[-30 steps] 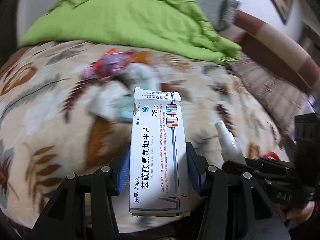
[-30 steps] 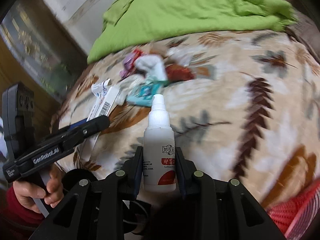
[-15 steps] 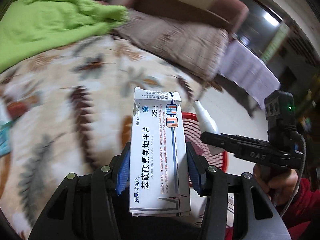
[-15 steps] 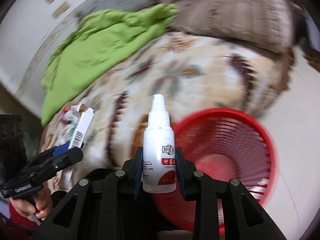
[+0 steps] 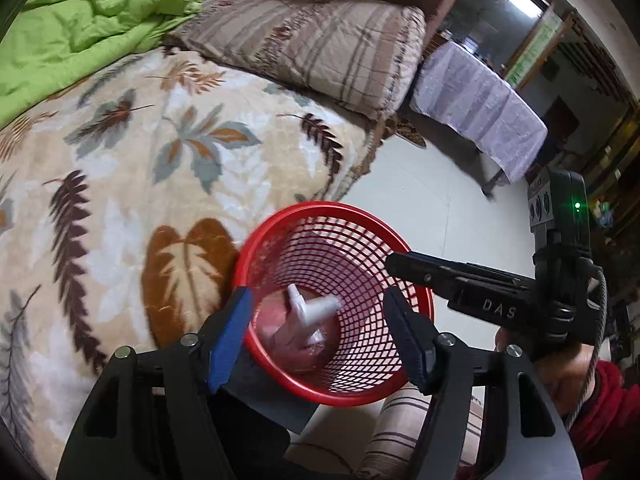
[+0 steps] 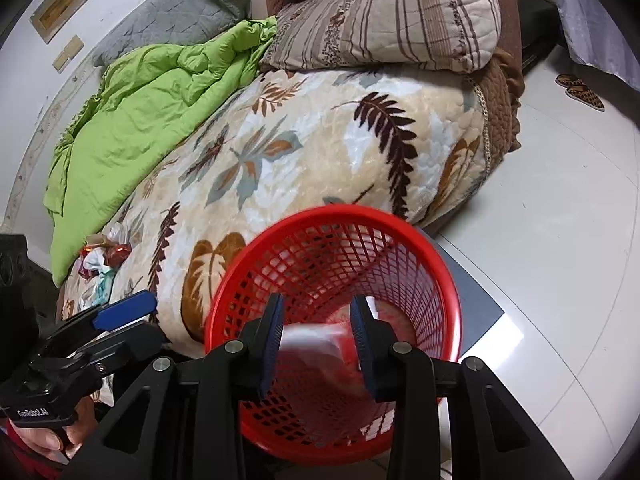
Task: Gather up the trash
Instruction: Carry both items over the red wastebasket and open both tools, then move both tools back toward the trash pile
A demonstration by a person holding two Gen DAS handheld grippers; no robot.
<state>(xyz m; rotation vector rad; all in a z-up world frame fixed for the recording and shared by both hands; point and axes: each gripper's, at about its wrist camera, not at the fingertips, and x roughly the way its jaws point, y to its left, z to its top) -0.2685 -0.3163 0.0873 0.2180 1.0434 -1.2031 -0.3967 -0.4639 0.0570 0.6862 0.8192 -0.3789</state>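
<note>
Both opening hand-held grippers above red basket, trash inside.

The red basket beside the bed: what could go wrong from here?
1. The red basket looks tilted against the bed, so it may tip or slide when more trash lands.
2. With the left gripper and right gripper opening empty above it, they could knock its rim.
3. The wrappers lie far up the bed; carried pieces may drop.
</note>
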